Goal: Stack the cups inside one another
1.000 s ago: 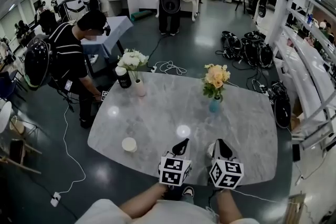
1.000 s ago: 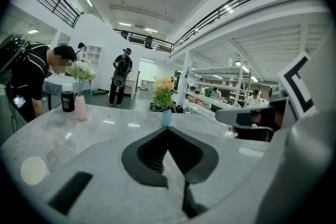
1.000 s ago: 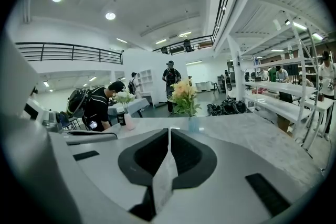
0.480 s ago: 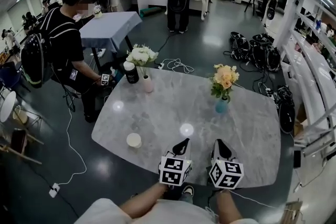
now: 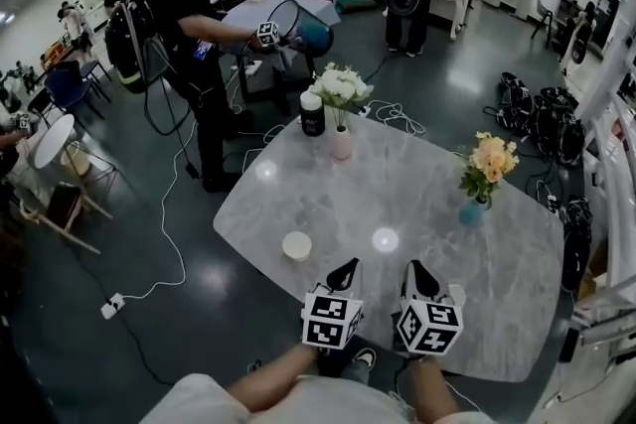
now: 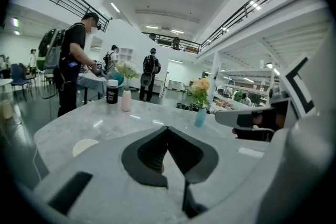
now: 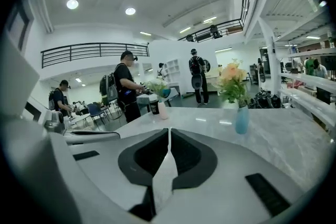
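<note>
Left gripper (image 5: 348, 266) and right gripper (image 5: 414, 269) hover side by side, both with jaws closed on nothing. Over the last second they have drawn toward the small round white cup (image 5: 296, 245), now near the left gripper on the grey marble table (image 5: 397, 184). Opening to grasp it likely comes next.

Head cam steep down over table (image 5: 417, 184), gripper cams low, facing across it, all prob. share blue vase (image 5: 472, 212).
</note>
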A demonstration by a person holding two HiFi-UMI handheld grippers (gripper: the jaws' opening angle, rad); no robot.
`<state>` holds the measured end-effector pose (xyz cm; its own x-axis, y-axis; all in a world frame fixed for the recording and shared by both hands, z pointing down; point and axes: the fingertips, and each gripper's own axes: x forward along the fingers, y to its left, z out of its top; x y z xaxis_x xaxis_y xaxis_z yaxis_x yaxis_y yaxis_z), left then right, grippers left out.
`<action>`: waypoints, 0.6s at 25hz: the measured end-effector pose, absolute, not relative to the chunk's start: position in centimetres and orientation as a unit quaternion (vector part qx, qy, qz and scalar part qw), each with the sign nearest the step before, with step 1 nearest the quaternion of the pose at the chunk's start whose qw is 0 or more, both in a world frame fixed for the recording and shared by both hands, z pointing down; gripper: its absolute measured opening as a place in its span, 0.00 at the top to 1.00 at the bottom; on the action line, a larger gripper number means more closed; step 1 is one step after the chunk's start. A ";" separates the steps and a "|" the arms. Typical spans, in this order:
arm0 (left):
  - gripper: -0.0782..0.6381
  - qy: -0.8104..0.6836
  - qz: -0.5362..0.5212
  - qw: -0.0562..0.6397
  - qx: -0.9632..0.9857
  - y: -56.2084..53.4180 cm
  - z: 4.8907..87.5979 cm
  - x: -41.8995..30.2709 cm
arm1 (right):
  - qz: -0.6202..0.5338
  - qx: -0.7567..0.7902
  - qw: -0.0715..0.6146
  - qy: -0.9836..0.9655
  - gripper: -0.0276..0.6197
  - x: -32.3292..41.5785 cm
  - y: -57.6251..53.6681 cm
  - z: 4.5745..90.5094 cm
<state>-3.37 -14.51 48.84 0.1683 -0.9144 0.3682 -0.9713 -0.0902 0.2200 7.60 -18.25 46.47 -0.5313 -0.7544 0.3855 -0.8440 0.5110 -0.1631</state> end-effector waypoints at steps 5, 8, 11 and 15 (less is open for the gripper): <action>0.90 -0.688 0.062 0.222 0.688 -12.5 49.8 -8.1 | 0.166 0.402 0.150 -0.888 0.93 2.2 -17.7 47.5; 0.90 -0.714 0.058 0.228 0.660 -11.0 50.5 -10.4 | 0.164 0.366 0.157 -0.903 0.93 -0.5 -17.0 48.2; 0.90 -0.740 0.053 0.235 0.628 -9.2 51.2 -12.6 | 0.160 0.322 0.165 -0.918 0.93 -3.4 -16.0 48.9; 0.90 -0.767 0.046 0.246 0.591 -6.7 52.1 -15.1 | 0.156 0.279 0.178 -0.931 0.93 -6.5 -14.4 49.7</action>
<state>-15.10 -6.66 52.07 -0.1802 -0.8840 0.4313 -0.9294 0.2966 0.2197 -6.45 -14.38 49.68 -0.7813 -0.4638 0.4178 -0.5746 0.7958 -0.1912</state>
